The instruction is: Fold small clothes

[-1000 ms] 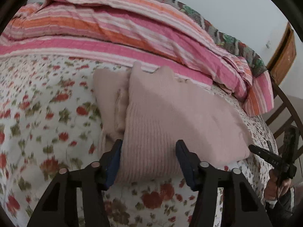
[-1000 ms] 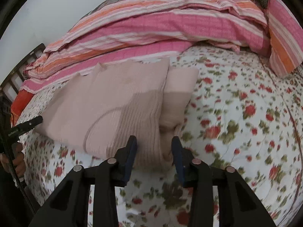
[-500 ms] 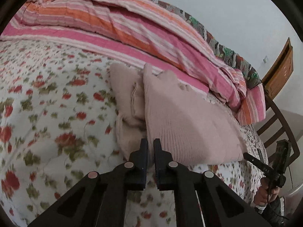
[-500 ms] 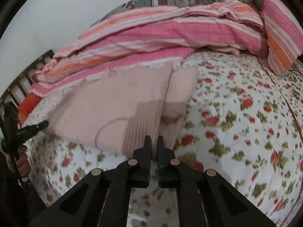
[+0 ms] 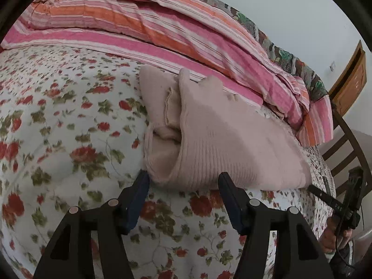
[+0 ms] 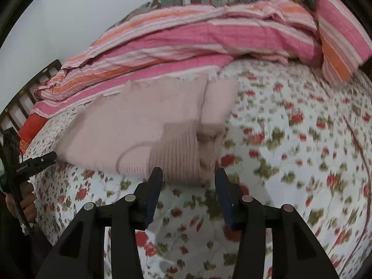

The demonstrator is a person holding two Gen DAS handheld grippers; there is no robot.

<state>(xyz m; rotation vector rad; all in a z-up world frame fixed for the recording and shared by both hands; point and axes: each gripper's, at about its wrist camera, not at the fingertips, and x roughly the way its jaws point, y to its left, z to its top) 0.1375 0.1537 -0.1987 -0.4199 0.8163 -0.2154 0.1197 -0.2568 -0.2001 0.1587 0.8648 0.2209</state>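
A pale pink knit sweater lies folded on the floral bedspread, a sleeve tucked in at its left side. My left gripper is at the sweater's near left corner; its jaws are opening, the ribbed hem bulges between the fingertips, and the pads stand off it. In the right wrist view the sweater shows its ribbed hem between the tips of my right gripper, whose jaws are also opening and not pressing on the knit. Each view catches the other gripper at the bed's edge, held by a hand.
A pink and orange striped quilt is bunched along the far side of the bed just behind the sweater. A wooden chair back and a wooden door stand past the bed's right end. Dark bed rails show at the left.
Both grippers stood open at the hem a second ago, closed to almost nothing half a second ago, and now stand open again. The sweater's near edge looks more bunched.
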